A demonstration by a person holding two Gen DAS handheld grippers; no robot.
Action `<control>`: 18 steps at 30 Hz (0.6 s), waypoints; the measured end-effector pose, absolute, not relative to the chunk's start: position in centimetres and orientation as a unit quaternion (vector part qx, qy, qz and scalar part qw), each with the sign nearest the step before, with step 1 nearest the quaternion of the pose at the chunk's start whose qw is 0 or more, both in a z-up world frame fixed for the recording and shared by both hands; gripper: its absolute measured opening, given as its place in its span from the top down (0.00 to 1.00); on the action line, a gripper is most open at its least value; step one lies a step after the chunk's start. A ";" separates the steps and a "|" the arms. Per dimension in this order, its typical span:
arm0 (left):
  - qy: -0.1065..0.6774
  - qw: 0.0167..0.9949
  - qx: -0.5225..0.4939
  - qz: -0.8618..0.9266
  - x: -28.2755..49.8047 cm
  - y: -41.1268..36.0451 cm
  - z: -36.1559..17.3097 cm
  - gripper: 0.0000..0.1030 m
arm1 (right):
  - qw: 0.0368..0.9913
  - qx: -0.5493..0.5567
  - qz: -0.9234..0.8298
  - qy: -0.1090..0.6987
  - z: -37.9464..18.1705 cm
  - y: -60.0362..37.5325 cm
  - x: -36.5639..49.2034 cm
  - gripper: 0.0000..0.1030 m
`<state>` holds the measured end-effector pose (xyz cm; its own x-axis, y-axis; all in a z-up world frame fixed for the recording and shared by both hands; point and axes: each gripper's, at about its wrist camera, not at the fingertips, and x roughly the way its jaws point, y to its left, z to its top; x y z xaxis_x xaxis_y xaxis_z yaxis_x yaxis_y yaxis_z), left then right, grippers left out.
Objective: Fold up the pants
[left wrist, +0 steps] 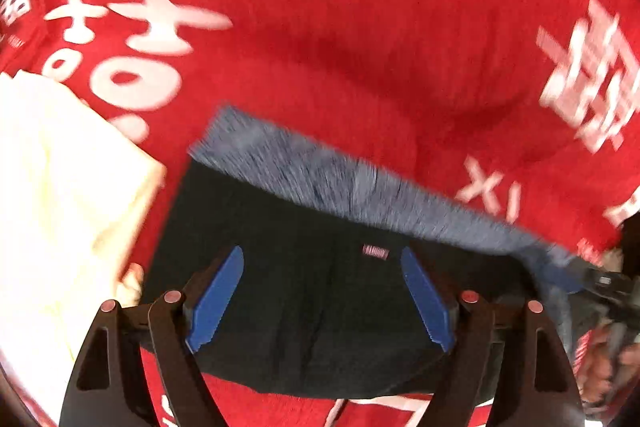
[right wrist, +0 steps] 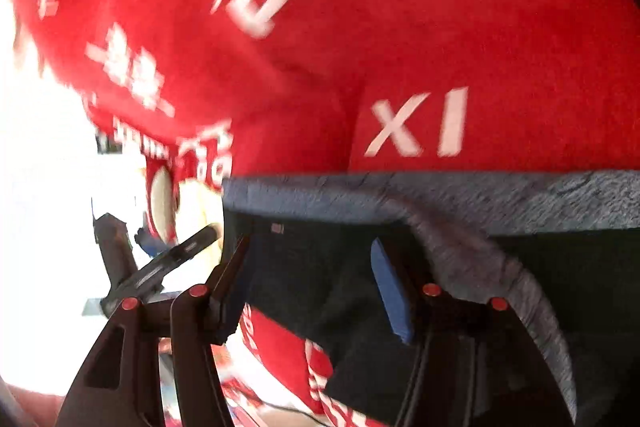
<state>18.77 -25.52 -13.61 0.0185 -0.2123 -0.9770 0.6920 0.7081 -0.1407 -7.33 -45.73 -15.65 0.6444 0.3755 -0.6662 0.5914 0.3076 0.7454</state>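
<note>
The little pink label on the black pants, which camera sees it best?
The left wrist view. There the pink label sits near the middle, on the black pants just below the grey waistband, between the open left gripper fingers. In the right wrist view the label is a smaller, darker patch.

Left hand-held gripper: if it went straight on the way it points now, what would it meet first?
Probably the black pants. The left hand-held gripper stands open over their dark fabric, below the grey waistband, with nothing visible between. Blur leaves the remaining gap unclear.
</note>
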 end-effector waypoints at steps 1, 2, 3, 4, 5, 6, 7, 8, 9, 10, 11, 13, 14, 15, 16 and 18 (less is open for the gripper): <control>0.617 0.686 0.212 -0.323 18.1 -26.0 -14.7 0.21 | 0.692 0.572 -0.077 0.434 -16.0 -45.2 -6.9 0.39; 0.609 0.690 0.240 -0.308 17.4 -26.3 -16.0 0.21 | 0.690 0.558 -0.085 0.453 -16.7 -44.9 -6.7 0.39; 0.592 0.699 0.265 -0.301 16.9 -26.6 -16.5 0.18 | 0.688 0.532 -0.108 0.482 -17.8 -44.9 -6.6 0.39; 0.572 0.706 0.291 -0.299 16.2 -27.0 -16.8 0.13 | 0.686 0.515 -0.129 0.498 -18.6 -45.3 -6.8 0.41; 0.562 0.704 0.315 -0.298 15.7 -27.3 -17.3 0.13 | 0.686 0.516 -0.134 0.496 -19.2 -45.8 -7.2 0.50; 0.553 0.704 0.331 -0.298 15.4 -27.5 -17.5 0.12 | 0.683 0.535 -0.131 0.480 -19.4 -46.4 -7.8 0.54; 0.551 0.704 0.334 -0.299 15.3 -27.5 -17.4 0.12 | 0.678 0.559 -0.131 0.459 -19.3 -47.0 -8.6 0.54; 0.555 0.700 0.334 -0.299 15.3 -27.5 -17.1 0.12 | 0.676 0.575 -0.135 0.441 -18.9 -47.4 -9.4 0.54; 0.560 0.696 0.334 -0.299 15.3 -27.6 -16.8 0.12 | 0.673 0.589 -0.136 0.425 -18.4 -47.6 -10.3 0.54; 0.563 0.694 0.330 -0.303 15.1 -27.6 -16.3 0.12 | 0.674 0.596 -0.139 0.413 -17.7 -47.7 -11.1 0.53; 0.564 0.692 0.324 -0.313 14.7 -27.7 -15.6 0.12 | 0.679 0.595 -0.143 0.406 -16.9 -47.5 -11.9 0.51; 0.566 0.684 0.316 -0.335 13.2 -28.3 -14.4 0.12 | 0.687 0.585 -0.164 0.399 -15.2 -47.1 -14.3 0.44; 0.567 0.676 0.314 -0.351 12.1 -28.6 -13.8 0.12 | 0.687 0.585 -0.176 0.395 -14.5 -46.7 -15.4 0.40; 0.569 0.666 0.312 -0.368 10.8 -28.9 -13.4 0.12 | 0.685 0.587 -0.184 0.390 -14.2 -46.2 -16.2 0.40; 0.570 0.656 0.312 -0.385 9.6 -28.9 -13.1 0.12 | 0.681 0.592 -0.196 0.385 -13.7 -45.5 -17.6 0.40; 0.568 0.632 0.317 -0.421 6.5 -29.3 -12.6 0.12 | 0.672 0.591 -0.232 0.380 -12.7 -44.2 -20.5 0.40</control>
<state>6.53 -29.34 -12.59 -0.0009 -0.1725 -0.9850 0.8921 0.4449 -0.0788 -20.50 -44.20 -12.74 0.6038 0.1378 -0.7852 0.7611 0.1931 0.6192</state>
